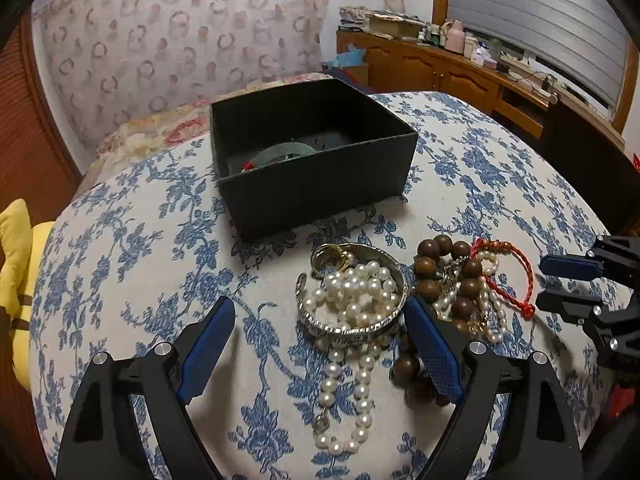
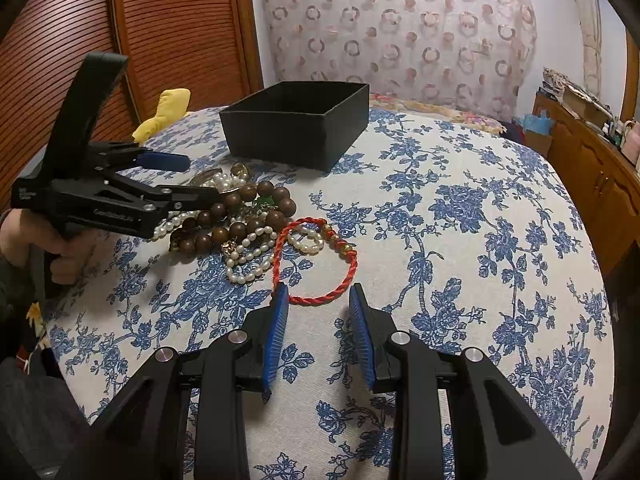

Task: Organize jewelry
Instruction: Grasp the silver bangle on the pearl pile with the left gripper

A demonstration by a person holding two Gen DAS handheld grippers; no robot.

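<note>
Left tool (image 1: 320,320): jaws spread wide, pointing down at the jewelry pile on the blue-flowered cloth (image 1: 120,248). The silver bangle (image 1: 352,326), filled with a heap of the pearl necklace (image 1: 352,300), lies between the two blue pads. Right-hand pad (image 1: 430,344) sits just beside the bangle's rim, close to the wooden bead bracelet (image 1: 444,272); contact cannot be confirmed. Left-hand pad is well apart from the bangle. Nothing gripped.

Right tool (image 2: 318,300): jaws at a narrow gap, empty. Tips sit at the near edge of the red cord bracelet (image 2: 320,264), which lies flat on the cloth; the left pad looks to touch or just overlap the cord, cannot tell which.

A gold ring (image 1: 330,258) rests at the far rim of the bangle. A loop of the pearl necklace trails from the bangle toward the camera. A small pearl bracelet (image 2: 306,240) lies inside the red cord's loop.

Container: black box (image 1: 316,184), open top, behind the pile. Inside, a pale green bangle (image 1: 286,152) with a bit of red beside it; the rest of the interior is too dark to read.

A hand (image 2: 48,248) holds the left tool's grip.
</note>
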